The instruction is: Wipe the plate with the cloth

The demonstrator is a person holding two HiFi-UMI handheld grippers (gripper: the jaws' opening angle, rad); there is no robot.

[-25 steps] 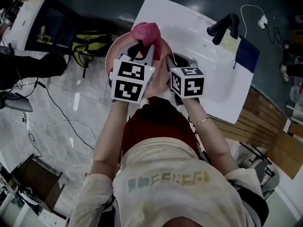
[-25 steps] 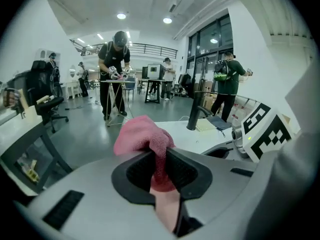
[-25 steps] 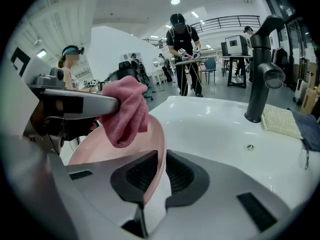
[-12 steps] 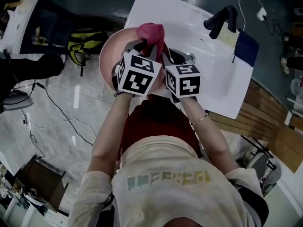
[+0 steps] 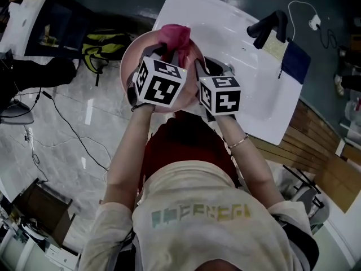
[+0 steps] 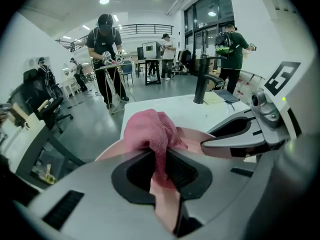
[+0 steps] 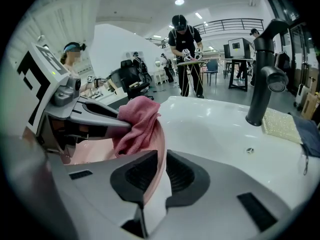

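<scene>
Black faucet, white basin, yellow backpack

The cloth is nubby terry, the plate smooth, the sink glossy white.

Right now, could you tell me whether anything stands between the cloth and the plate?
Nothing visible does. The left gripper is shut on the cloth, which lies against the plate at its far rim. The right gripper is shut on the plate's rim, beside the cloth.
</scene>
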